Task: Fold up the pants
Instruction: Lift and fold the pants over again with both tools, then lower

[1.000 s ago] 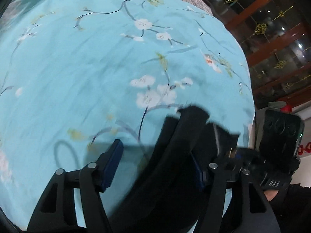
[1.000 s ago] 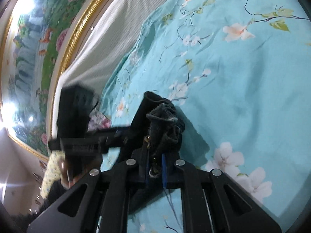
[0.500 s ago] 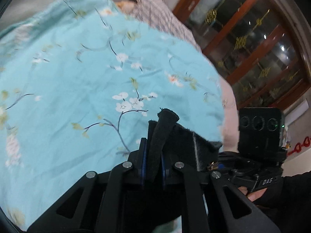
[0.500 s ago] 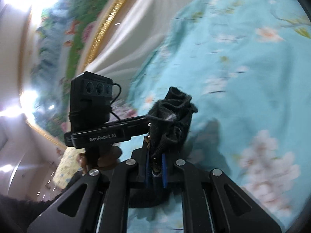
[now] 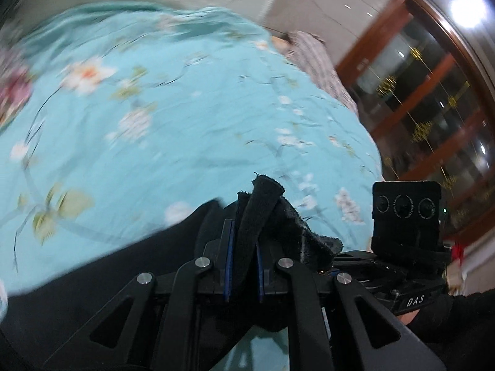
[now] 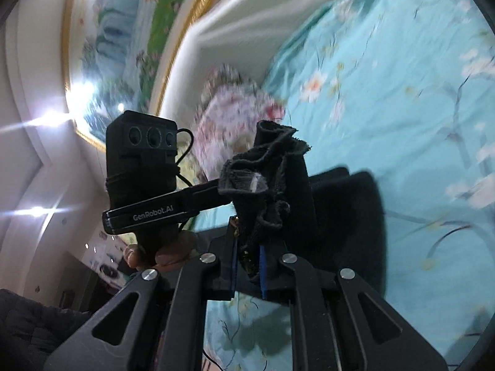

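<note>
Both claws have risen from the bed since a second ago, lifting the black pants [image 5: 260, 213] off the blue flowered bedspread [image 5: 154, 130]. Left claw [image 5: 243, 266] is pinching a folded edge. Only its view shows a wooden cabinet [image 5: 427, 99]. Right claw [image 6: 247, 262] pinches bunched fabric, its jaws easing apart. Only its view shows a framed painting [image 6: 130, 31] and a flowered pillow [image 6: 229, 105], partly hidden by the pants.

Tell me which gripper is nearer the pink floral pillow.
Left. The left gripper sits between the pink floral pillow and the right gripper, both clamped on the pants.
</note>
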`<state>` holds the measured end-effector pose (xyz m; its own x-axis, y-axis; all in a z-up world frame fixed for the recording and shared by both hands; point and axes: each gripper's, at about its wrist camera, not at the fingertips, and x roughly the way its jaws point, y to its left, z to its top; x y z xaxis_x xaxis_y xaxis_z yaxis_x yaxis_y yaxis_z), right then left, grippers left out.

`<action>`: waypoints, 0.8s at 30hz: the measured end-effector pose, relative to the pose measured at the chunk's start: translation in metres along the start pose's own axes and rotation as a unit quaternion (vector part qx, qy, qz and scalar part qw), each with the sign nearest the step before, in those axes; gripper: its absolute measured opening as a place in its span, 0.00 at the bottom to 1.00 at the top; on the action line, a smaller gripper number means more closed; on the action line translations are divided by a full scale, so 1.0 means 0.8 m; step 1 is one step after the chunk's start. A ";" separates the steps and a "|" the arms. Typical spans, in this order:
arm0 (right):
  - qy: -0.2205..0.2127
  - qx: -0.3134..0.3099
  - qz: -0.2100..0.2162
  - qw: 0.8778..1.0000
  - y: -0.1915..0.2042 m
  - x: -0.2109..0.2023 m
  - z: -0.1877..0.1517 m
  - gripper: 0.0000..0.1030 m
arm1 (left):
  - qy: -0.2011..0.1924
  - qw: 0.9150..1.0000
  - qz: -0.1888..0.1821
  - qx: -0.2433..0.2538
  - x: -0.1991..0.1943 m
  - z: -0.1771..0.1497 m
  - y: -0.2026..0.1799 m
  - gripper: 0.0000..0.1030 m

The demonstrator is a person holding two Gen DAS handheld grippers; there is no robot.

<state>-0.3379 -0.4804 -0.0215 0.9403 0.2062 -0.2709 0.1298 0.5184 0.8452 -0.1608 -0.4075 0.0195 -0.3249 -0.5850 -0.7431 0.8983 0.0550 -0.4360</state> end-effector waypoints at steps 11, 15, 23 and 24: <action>0.070 -0.024 -0.036 0.997 0.003 0.076 -0.026 0.23 | -0.030 0.993 0.049 -0.104 -0.028 -0.074 0.077 0.14; 0.086 -0.029 -0.025 0.996 0.008 0.087 -0.034 0.45 | -0.040 0.988 0.081 -0.129 -0.043 -0.097 0.093 0.14; 0.115 -0.046 -0.024 0.992 0.024 0.106 -0.046 0.62 | -0.071 0.964 0.186 -0.177 -0.093 -0.148 0.115 0.18; 0.120 -0.049 -0.022 0.991 0.027 0.109 -0.047 0.63 | -0.073 0.960 0.197 -0.185 -0.100 -0.154 0.118 0.21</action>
<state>-0.2653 -0.4200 -0.0442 0.8305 0.3672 -0.4188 0.1269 0.6073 0.7842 -0.0864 -0.2558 -0.0246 0.0883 -0.5655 -0.8200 0.7675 0.5633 -0.3059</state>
